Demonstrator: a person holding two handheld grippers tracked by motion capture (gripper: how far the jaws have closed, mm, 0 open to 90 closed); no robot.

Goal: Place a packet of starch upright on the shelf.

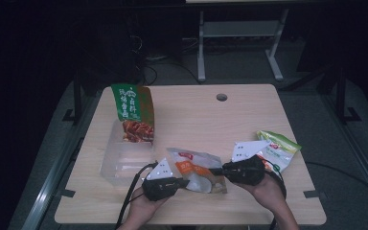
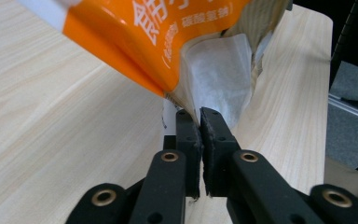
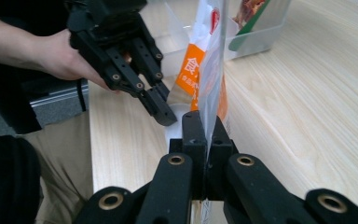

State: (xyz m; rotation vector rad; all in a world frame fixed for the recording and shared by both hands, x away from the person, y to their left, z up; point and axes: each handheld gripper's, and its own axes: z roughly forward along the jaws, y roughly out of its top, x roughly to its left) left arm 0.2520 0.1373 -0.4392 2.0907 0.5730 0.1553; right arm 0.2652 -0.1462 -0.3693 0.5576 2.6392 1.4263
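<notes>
An orange and white snack bag (image 1: 196, 170) is held between my two grippers near the table's front edge. My left gripper (image 1: 186, 181) is shut on its lower left edge. In the left gripper view the jaws (image 2: 199, 116) pinch the bag's white seam, with the orange print (image 2: 158, 42) above them. My right gripper (image 1: 214, 170) is shut on the bag's right edge. In the right gripper view its jaws (image 3: 207, 128) clamp the thin edge of the bag (image 3: 205, 70), and the left gripper (image 3: 165, 114) meets the bag from the left.
A clear plastic bin (image 1: 120, 165) stands at the table's left, with a green snack bag (image 1: 133, 112) upright at its far end. A green and white bag (image 1: 280, 148) lies at the right, behind my right hand. A cable hole (image 1: 222, 97) sits near the far edge.
</notes>
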